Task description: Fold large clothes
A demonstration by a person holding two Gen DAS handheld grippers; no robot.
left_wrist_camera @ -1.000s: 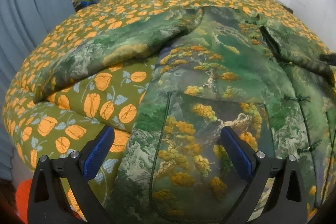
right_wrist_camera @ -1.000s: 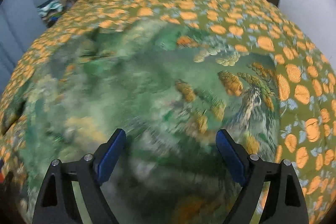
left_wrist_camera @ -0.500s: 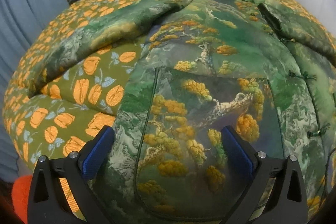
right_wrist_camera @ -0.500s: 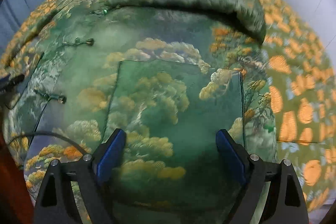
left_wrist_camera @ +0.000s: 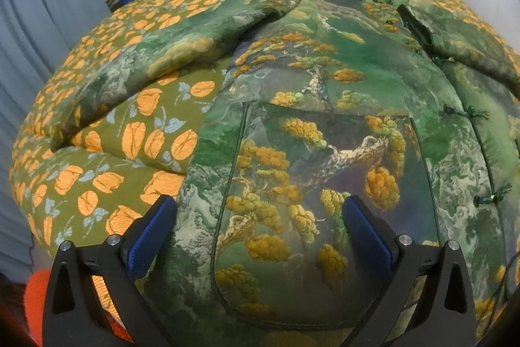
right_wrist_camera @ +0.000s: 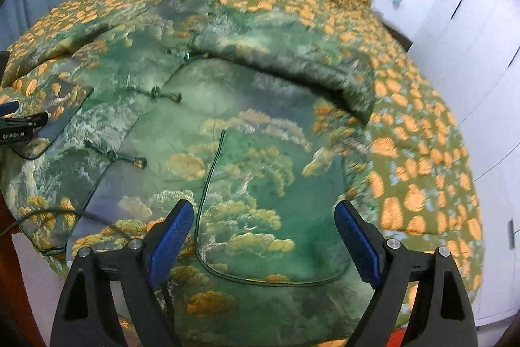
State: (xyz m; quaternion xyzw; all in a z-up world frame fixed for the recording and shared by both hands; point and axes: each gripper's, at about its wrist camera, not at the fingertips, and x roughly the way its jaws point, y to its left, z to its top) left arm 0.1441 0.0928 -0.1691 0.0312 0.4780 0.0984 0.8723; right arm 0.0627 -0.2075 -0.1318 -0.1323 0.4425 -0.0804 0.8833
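So the jacket (left_wrist_camera: 325,106) is spread front-up across the bed (left_wrist_camera: 136,132), left sleeve (left_wrist_camera: 169,54) flung out sideways, probably so it's flat before folding. The left gripper (left_wrist_camera: 256,236) hovers over the left pocket with jaws apart, nothing in them. The right gripper (right_wrist_camera: 263,236) hovers over the other pocket, also wide and empty, right sleeve (right_wrist_camera: 292,60) already lying across the chest.
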